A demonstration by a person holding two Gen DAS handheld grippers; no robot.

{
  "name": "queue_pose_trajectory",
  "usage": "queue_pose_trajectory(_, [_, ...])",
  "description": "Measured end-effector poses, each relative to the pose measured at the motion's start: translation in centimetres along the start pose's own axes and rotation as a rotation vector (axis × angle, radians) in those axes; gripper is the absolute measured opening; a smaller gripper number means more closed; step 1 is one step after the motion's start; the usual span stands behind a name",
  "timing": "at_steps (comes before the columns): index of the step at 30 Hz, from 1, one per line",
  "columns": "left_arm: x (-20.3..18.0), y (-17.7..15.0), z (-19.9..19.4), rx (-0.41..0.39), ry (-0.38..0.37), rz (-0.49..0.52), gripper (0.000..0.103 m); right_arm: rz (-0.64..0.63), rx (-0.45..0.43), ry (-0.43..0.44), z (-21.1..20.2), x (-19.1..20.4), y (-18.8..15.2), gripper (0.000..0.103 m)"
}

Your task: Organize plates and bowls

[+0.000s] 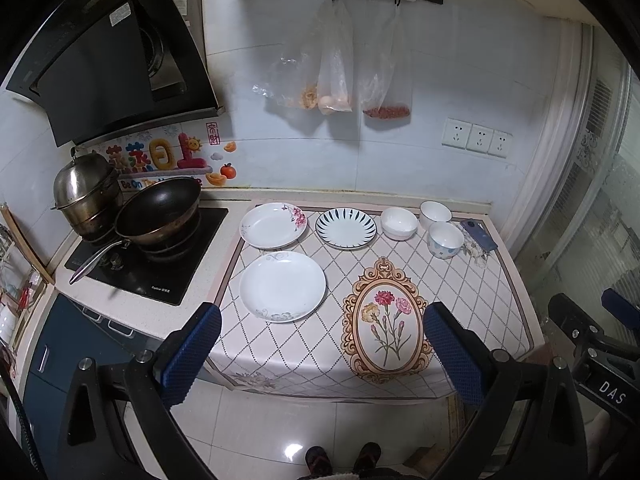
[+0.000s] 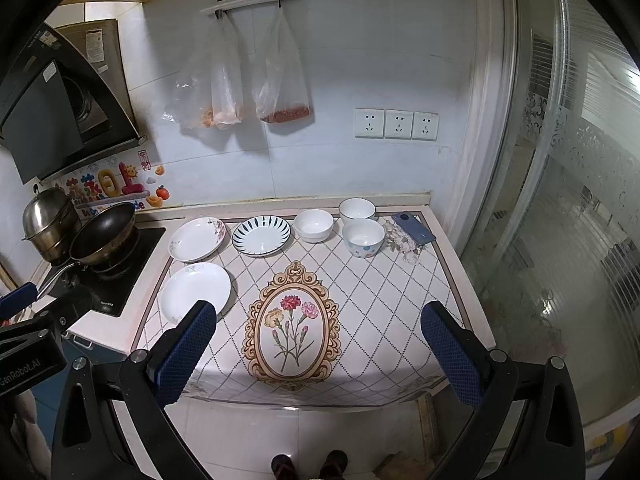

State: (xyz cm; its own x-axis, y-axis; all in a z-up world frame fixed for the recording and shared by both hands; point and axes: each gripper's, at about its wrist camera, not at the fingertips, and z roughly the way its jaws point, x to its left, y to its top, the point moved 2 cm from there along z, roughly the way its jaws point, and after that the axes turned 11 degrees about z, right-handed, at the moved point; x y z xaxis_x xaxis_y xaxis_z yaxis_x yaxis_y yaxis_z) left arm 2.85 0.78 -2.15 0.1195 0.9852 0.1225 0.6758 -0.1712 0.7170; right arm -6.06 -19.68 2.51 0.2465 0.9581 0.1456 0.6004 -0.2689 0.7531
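Observation:
Three plates lie apart on the patterned cloth: a plain white plate (image 1: 282,286) (image 2: 195,291) nearest, a pink-flowered plate (image 1: 273,225) (image 2: 197,239) behind it, and a blue-striped plate (image 1: 345,228) (image 2: 261,235) to its right. Three bowls stand at the back right: a white bowl (image 1: 399,222) (image 2: 313,225), another white bowl (image 1: 435,213) (image 2: 357,209), and a dotted bowl (image 1: 445,239) (image 2: 363,237). My left gripper (image 1: 322,354) and right gripper (image 2: 318,354) hang open in front of the counter edge, holding nothing.
A dark phone (image 1: 478,234) (image 2: 413,227) lies at the cloth's back right corner. A wok (image 1: 158,210) and a steel steamer pot (image 1: 86,192) sit on the stove at left. Plastic bags (image 2: 280,92) hang on the wall. A glass door (image 2: 560,240) stands at right. A person's shoes (image 1: 342,458) show below.

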Motion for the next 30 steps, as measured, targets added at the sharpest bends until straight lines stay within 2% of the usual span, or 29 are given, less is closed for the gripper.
queue_pose_trajectory(7, [2.7, 0.0, 2.9, -0.008, 0.013, -0.028, 0.103, 0.028, 0.009, 0.012, 1.3, 0.7, 0.1, 0.103])
queue_pose_trajectory(9, [4.6, -0.2, 5.0, 0.016, 0.040, -0.039, 0.103, 0.037, 0.012, 0.034, 2.5, 1.4, 0.2, 0.103])
queue_pose_trajectory(13, [8.7, -1.3, 10.8, 0.098, 0.104, -0.053, 0.103, 0.052, 0.081, 0.090, 7.5, 3.2, -0.5, 0.103])
queue_pose_trajectory(16, [11.5, -2.6, 16.5, 0.199, 0.132, -0.065, 0.103, 0.051, 0.201, 0.135, 13.9, 5.0, -1.6, 0.103])
queue_pose_trajectory(19, [14.0, -4.0, 22.8, 0.312, 0.127, -0.103, 0.103, 0.068, 0.333, 0.197, 20.5, 6.5, -2.8, 0.103])
queue_pose_trajectory(24, [16.0, -5.4, 31.1, 0.438, 0.065, -0.156, 0.103, 0.084, 0.523, 0.291, 32.5, 9.6, -5.1, 0.102])
queue_pose_trajectory(26, [16.5, -6.2, 34.9, 0.495, 0.030, -0.190, 0.099, 0.081, 0.592, 0.316, 37.6, 11.2, -6.0, 0.099])
queue_pose_trajectory(30, [17.2, -7.9, 40.4, 0.592, -0.008, -0.237, 0.088, 0.061, 0.691, 0.350, 45.9, 13.9, -7.3, 0.084])
